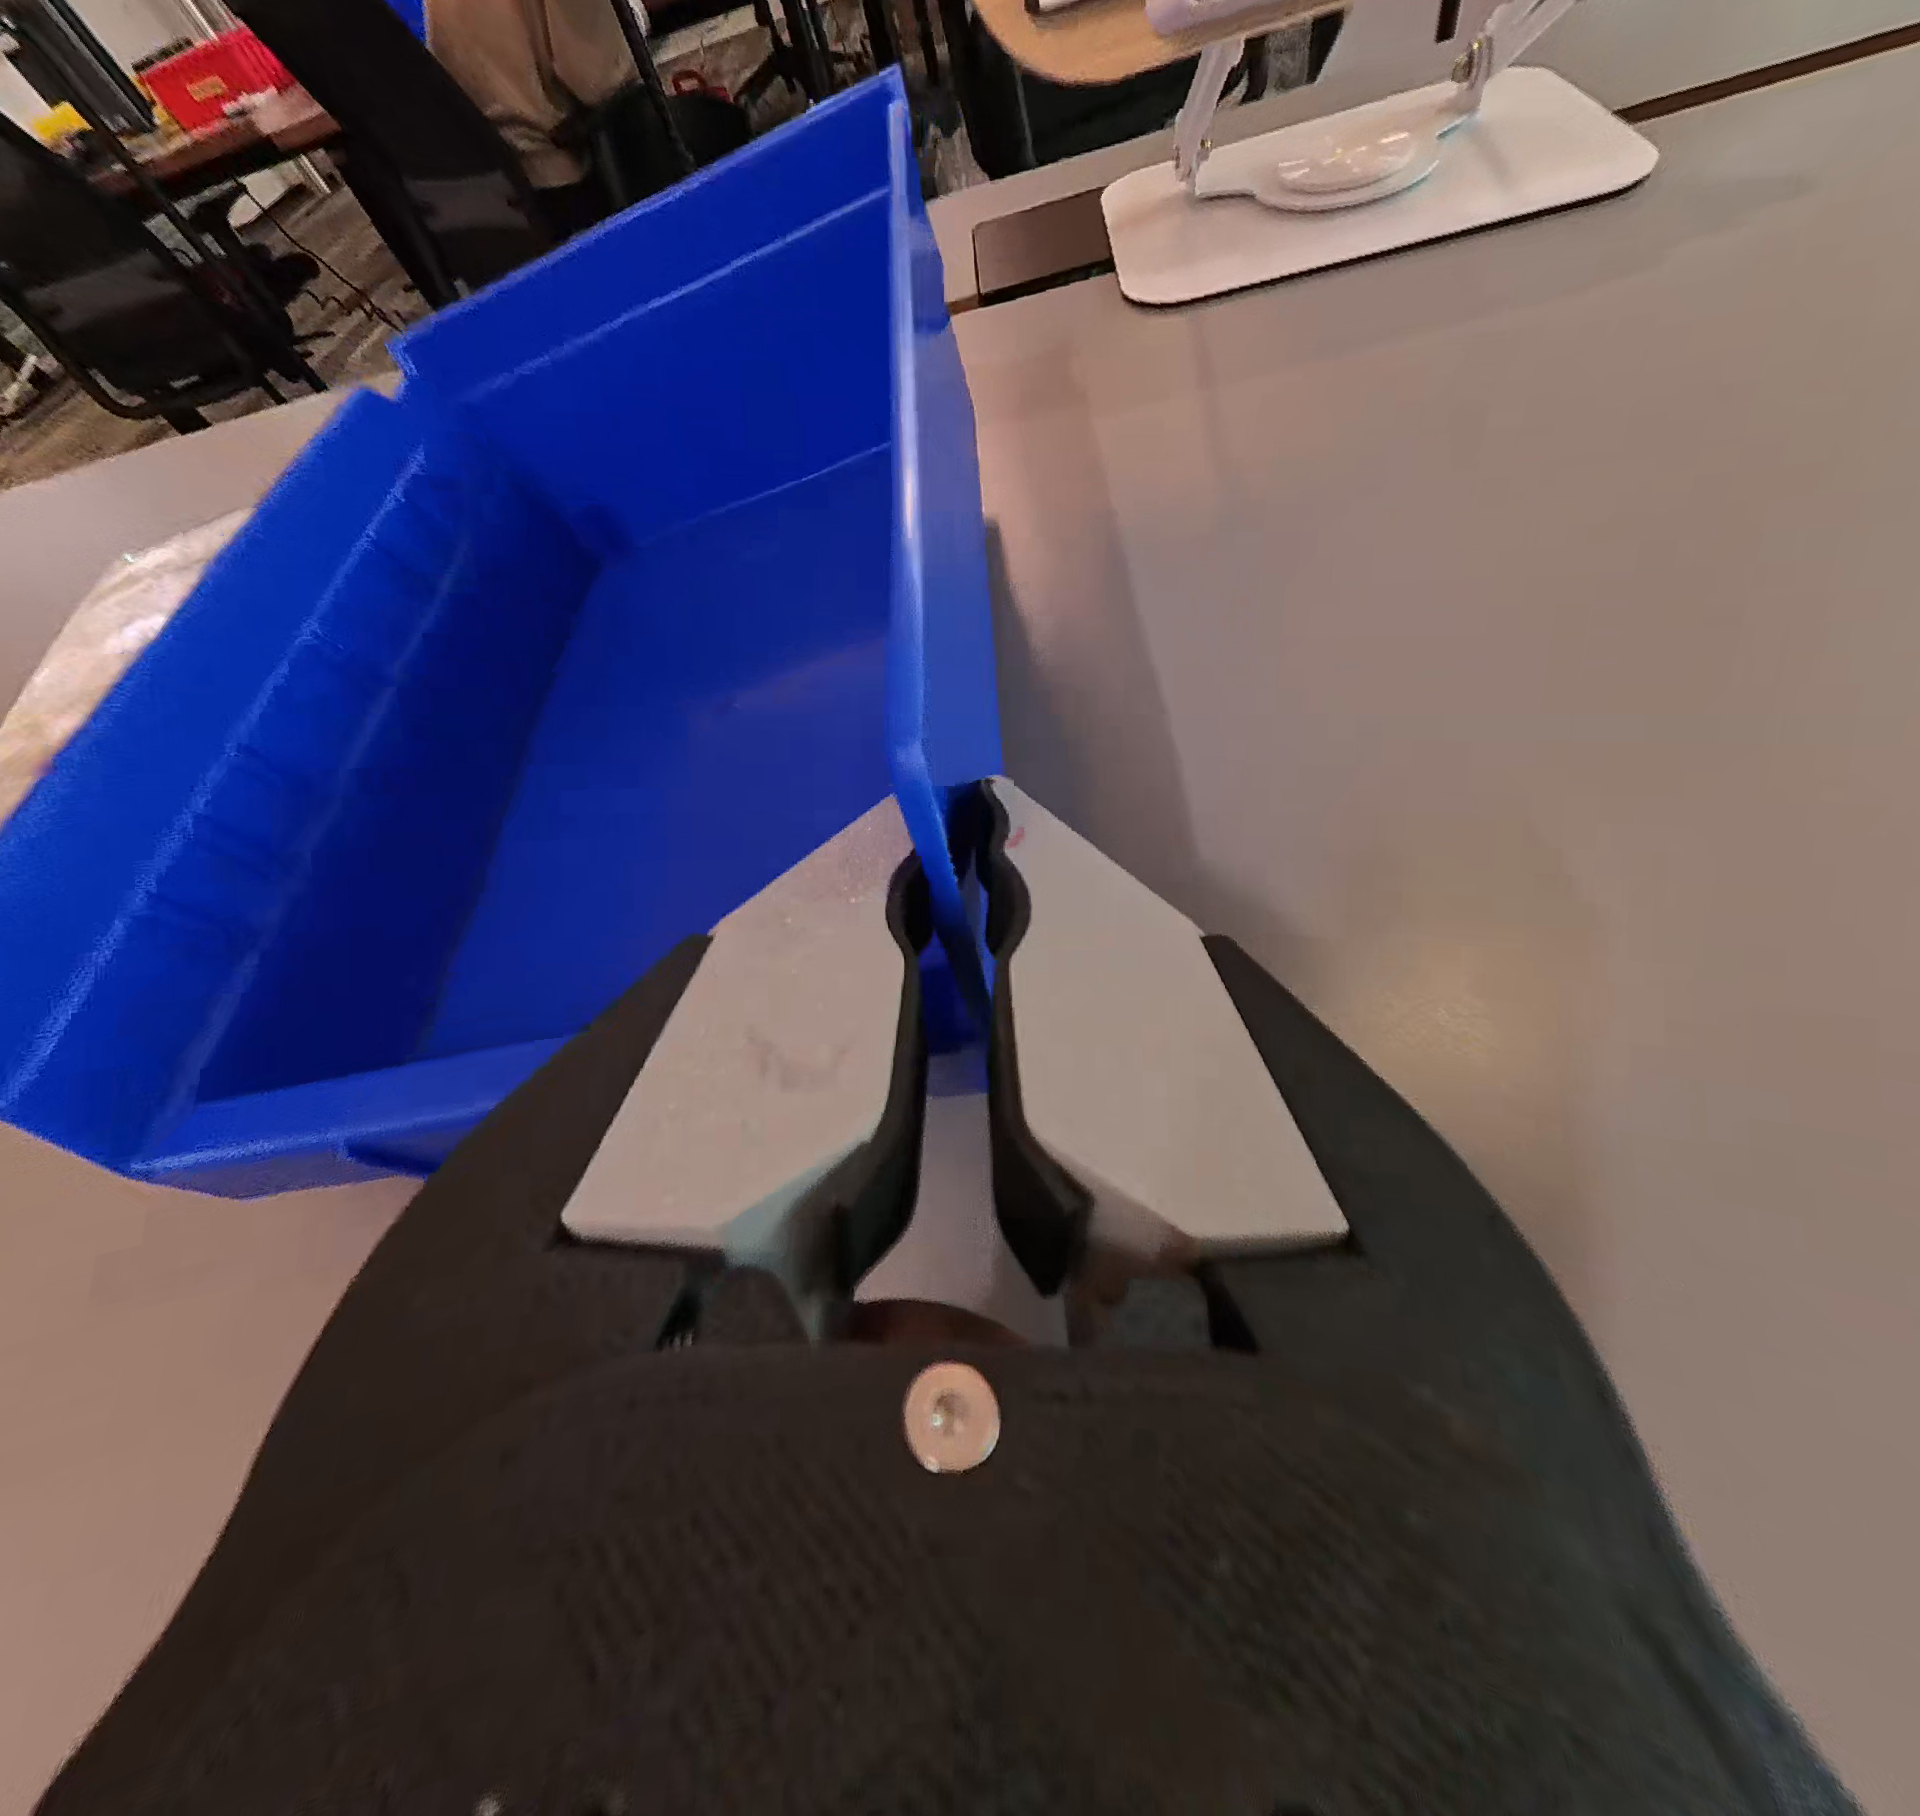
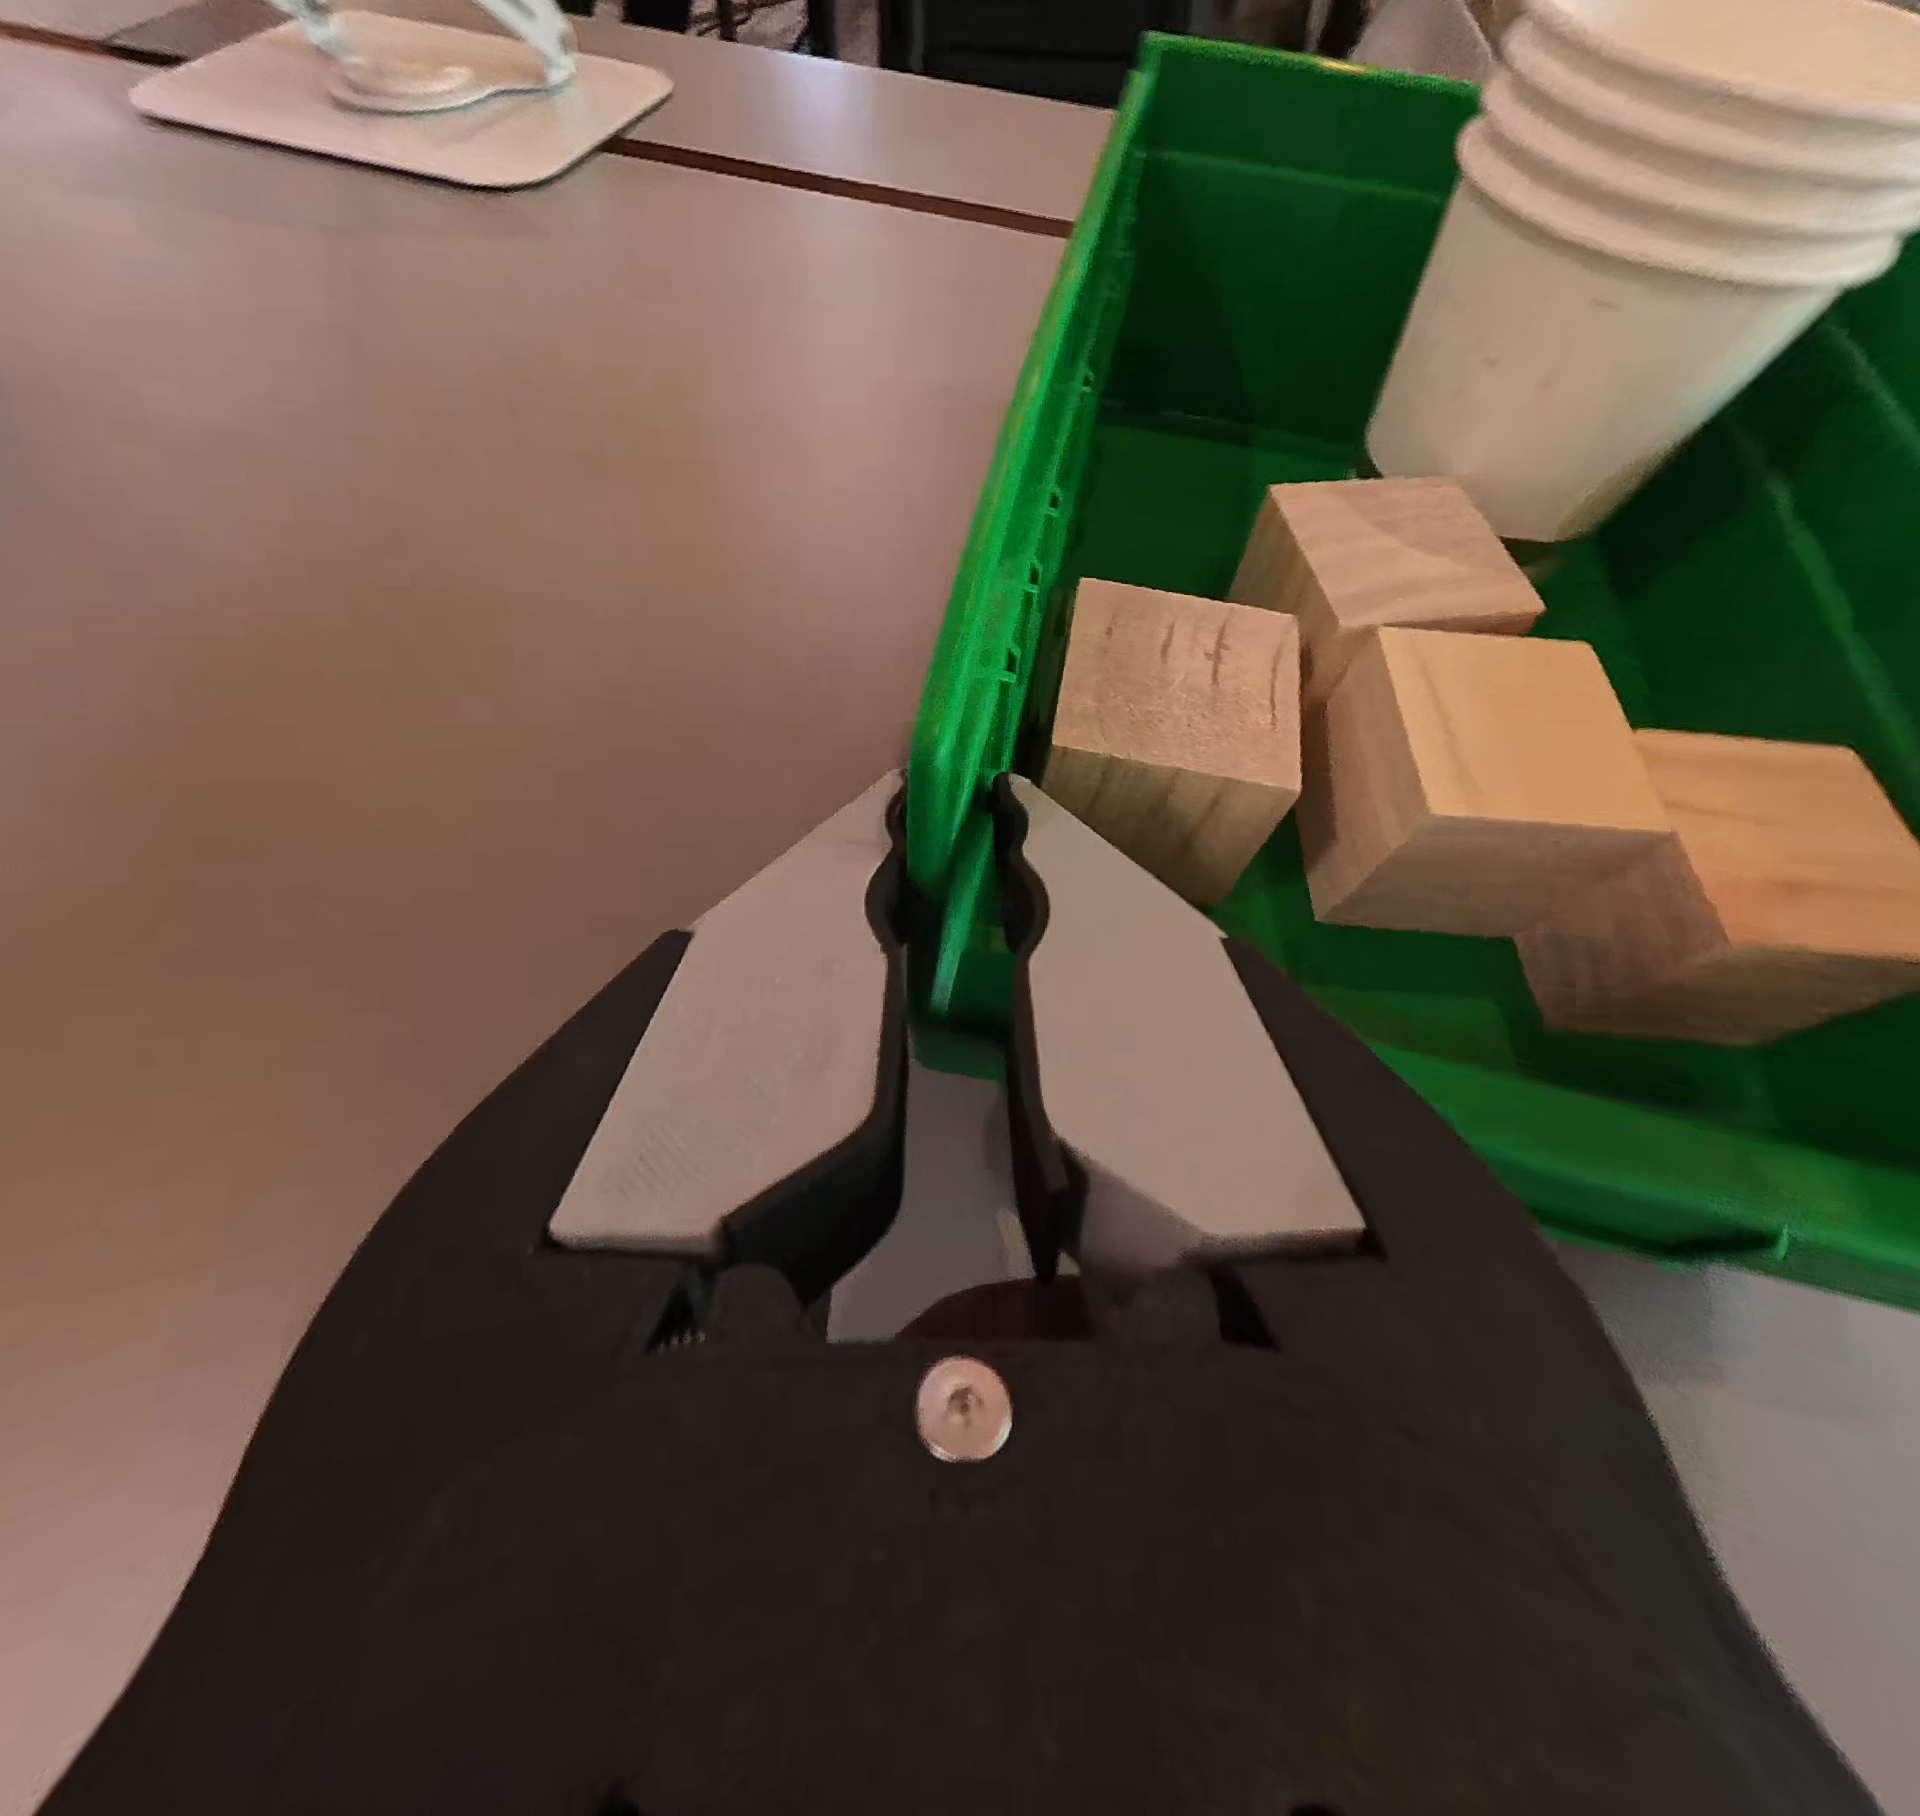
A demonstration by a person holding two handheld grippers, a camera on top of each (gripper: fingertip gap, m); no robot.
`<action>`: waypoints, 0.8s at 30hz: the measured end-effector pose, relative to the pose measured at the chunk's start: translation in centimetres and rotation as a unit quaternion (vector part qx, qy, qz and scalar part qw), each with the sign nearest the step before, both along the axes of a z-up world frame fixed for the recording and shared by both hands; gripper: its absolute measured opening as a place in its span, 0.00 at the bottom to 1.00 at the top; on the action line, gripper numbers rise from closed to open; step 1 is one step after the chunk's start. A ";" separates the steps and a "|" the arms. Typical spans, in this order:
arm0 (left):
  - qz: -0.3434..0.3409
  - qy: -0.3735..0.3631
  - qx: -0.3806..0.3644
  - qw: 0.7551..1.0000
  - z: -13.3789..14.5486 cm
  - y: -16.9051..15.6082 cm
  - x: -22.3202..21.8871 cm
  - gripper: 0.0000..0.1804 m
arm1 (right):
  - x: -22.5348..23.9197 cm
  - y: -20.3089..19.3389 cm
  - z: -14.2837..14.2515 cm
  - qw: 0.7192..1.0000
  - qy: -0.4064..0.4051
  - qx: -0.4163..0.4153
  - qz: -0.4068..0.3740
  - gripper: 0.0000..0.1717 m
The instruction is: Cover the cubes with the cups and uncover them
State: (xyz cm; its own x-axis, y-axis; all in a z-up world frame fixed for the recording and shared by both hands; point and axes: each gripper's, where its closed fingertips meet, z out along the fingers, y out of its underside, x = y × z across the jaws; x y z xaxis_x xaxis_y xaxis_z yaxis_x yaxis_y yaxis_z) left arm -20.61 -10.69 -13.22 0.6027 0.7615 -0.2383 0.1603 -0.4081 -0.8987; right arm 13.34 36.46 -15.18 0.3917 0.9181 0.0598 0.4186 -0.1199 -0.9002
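In the left wrist view my left gripper (image 1: pixel 954 867) is shut on the right-hand wall of a blue bin (image 1: pixel 644 686), at its near corner. The bin's inside shows nothing in it. In the right wrist view my right gripper (image 2: pixel 951 862) is shut on the left wall of a green bin (image 2: pixel 1039 561), near its front corner. Inside the green bin lie several wooden cubes (image 2: pixel 1475 779), one (image 2: pixel 1174 717) right beside my right finger. A stack of white paper cups (image 2: pixel 1621 239) leans at the bin's far right.
Both bins rest on a grey table (image 1: pixel 1455 727). A white stand with a flat base (image 1: pixel 1382 177) sits at the table's far side and also shows in the right wrist view (image 2: pixel 405 104). A clear plastic bag (image 1: pixel 94 644) lies left of the blue bin. Chairs and desks stand beyond.
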 end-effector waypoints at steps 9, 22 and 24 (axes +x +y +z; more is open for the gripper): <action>0.002 0.074 0.037 0.997 6.4 -4.2 4.5 0.03 | -11.8 -15.0 0.4 0.998 0.015 -0.012 0.066 0.09; 0.055 0.112 0.018 0.992 8.1 -13.3 9.4 0.03 | -31.1 -45.1 0.8 0.975 0.001 -0.001 0.224 0.21; 0.068 0.112 0.019 0.991 7.7 -14.7 9.4 0.03 | -31.1 -48.4 2.8 0.967 0.009 0.042 0.253 0.24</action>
State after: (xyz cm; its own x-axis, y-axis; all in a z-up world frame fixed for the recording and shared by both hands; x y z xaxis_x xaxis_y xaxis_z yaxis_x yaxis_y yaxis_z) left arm -11.19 -25.37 -5.51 0.4294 0.8433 -0.3232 0.0065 -0.3607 -0.9326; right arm -17.72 -11.93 -12.42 -0.1043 0.9845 0.1407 0.3888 0.1706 -0.9054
